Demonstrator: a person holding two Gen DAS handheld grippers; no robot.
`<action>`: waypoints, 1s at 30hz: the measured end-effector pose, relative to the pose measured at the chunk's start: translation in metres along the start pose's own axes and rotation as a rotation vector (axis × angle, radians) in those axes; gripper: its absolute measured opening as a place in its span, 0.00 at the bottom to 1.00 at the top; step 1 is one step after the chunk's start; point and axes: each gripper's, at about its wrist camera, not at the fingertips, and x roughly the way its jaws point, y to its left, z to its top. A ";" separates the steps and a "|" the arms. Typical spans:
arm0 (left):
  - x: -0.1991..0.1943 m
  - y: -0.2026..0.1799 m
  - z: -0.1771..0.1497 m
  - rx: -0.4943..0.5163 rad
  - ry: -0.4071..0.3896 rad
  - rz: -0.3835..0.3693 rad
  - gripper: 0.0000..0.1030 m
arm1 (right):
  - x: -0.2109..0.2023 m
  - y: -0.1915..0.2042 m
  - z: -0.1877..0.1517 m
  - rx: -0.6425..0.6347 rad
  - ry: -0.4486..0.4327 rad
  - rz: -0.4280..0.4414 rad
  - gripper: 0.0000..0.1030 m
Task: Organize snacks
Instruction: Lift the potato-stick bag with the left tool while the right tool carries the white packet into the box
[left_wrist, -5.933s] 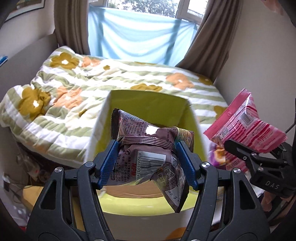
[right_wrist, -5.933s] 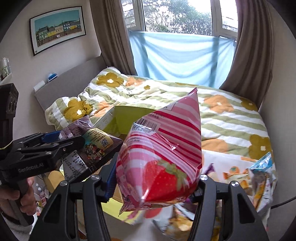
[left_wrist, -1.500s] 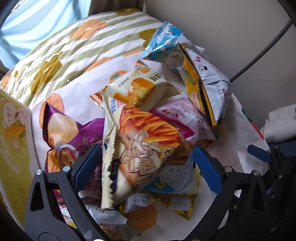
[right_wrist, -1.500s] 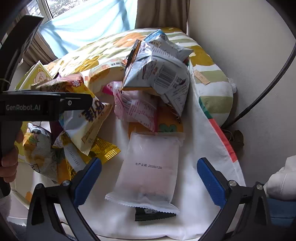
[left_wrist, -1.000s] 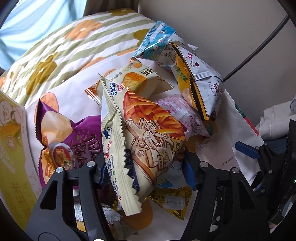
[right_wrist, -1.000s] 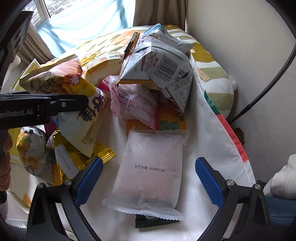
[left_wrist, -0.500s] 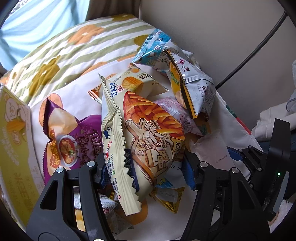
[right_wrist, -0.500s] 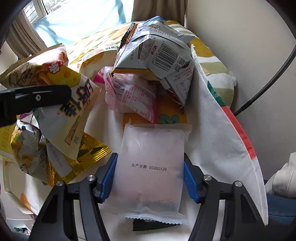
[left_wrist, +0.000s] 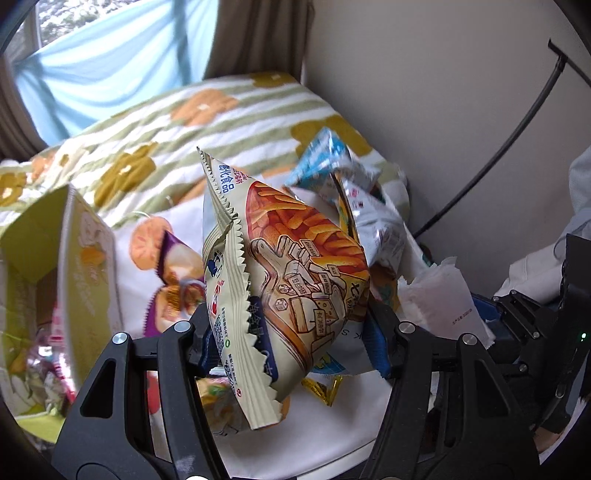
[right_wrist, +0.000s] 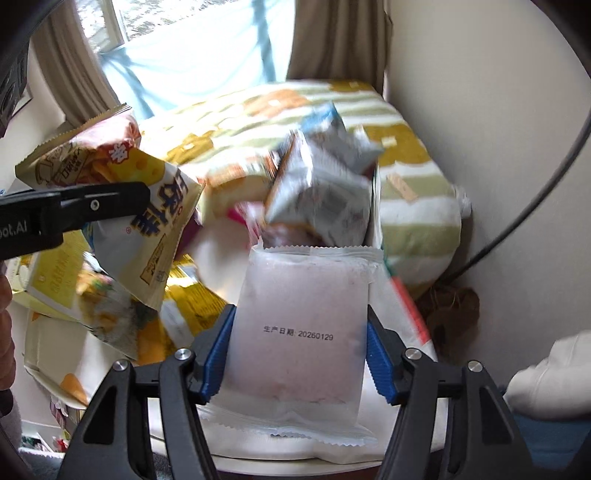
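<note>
Both grippers have lifted packets; yellow box (left_wrist: 88, 258) stands left, snack pile (right_wrist: 325, 192) behind.

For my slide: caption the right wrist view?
Right gripper clamps a frosted white packet above the snack pile.

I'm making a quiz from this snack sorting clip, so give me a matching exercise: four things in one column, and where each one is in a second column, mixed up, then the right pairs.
Things:
1. beige snack bag
2. white packet
3. yellow-green box
4. purple bag

Places:
A. lying on the white cloth, behind the beige bag
B. clamped in the left gripper
C. standing open at the left edge of the left wrist view
D. clamped in the right gripper

Pairs: 1-B, 2-D, 3-C, 4-A
</note>
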 end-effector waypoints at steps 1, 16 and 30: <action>-0.011 0.002 0.002 -0.009 -0.022 0.015 0.57 | -0.006 0.002 0.005 -0.016 -0.014 0.006 0.58; -0.135 0.128 0.001 -0.228 -0.220 0.183 0.57 | -0.052 0.132 0.091 -0.303 -0.182 0.207 0.58; -0.148 0.330 -0.023 -0.292 -0.117 0.251 0.57 | 0.005 0.323 0.142 -0.336 -0.124 0.313 0.58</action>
